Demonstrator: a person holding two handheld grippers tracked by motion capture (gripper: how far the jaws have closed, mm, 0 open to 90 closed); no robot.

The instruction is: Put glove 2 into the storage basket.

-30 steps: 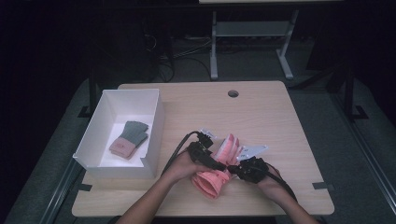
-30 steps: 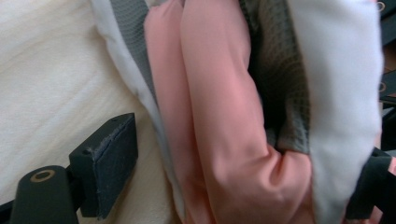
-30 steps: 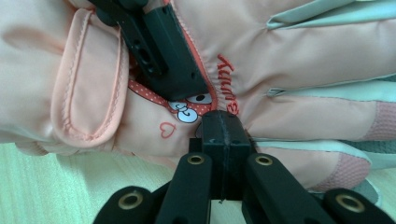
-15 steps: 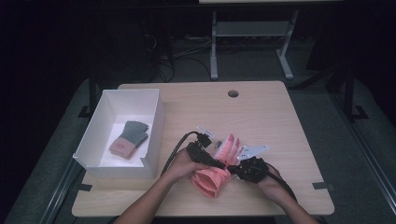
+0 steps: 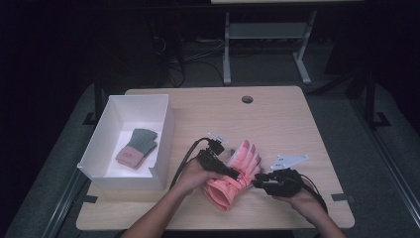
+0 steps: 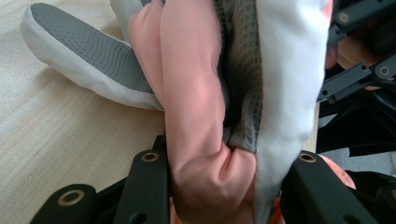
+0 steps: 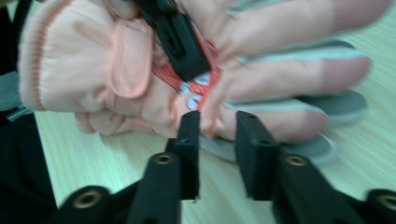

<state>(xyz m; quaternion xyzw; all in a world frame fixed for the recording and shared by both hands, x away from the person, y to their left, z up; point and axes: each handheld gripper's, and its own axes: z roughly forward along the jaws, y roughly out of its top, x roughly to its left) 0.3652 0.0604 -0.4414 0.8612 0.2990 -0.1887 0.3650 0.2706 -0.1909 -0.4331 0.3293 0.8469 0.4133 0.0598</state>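
Note:
A bundle of pink padded gloves (image 5: 236, 169) with grey palms lies at the table's near middle. My left gripper (image 5: 232, 173) reaches in from the left. Its jaws have just been closing, and the pink and white fabric (image 6: 191, 93) is squeezed between them. The left gripper (image 6: 224, 158) is shut on the gloves. My right gripper (image 5: 257, 181) sits just right of the cuff end. Its jaws have just been opening. In the right gripper view the right gripper (image 7: 217, 121) stands a little apart at the gloves' edge (image 7: 116, 65), with nothing pressed between its pads.
A white box (image 5: 163, 129) stands at the table's left with a grey and pink glove (image 5: 137, 147) inside. A cable hole (image 5: 247, 99) lies near the far edge. Bare wood table (image 5: 287, 124) stretches beyond the gloves and to their right.
The left gripper has closed on the pink gloves. The right gripper has let go of them and drawn back a little to the right.

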